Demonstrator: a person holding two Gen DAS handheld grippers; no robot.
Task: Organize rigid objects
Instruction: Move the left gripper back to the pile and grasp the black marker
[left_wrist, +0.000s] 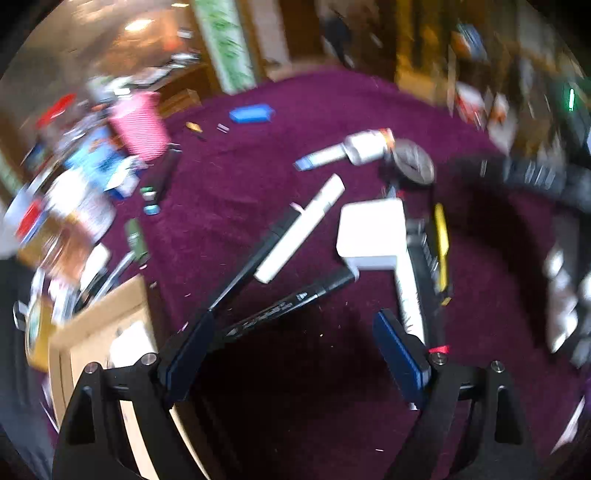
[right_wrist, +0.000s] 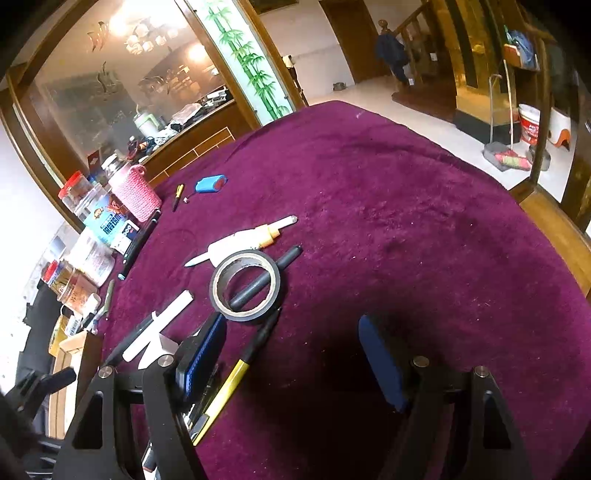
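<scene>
Left wrist view: the left gripper (left_wrist: 295, 354) has its fingers spread wide with nothing between them, hanging over a black marker (left_wrist: 291, 302) lying just short of the white box (left_wrist: 369, 232), probably lining up a pick. A cardboard box (left_wrist: 107, 325) beside the left finger looks like where stuff goes. The right gripper (right_wrist: 291, 365) is wide and empty too, with the tape roll (right_wrist: 245, 284) just beyond its left finger on the purple bench (right_wrist: 406, 221), a dark pen (right_wrist: 266, 277) poking through the roll and a yellow pen (right_wrist: 229, 387) nearer the finger.
</scene>
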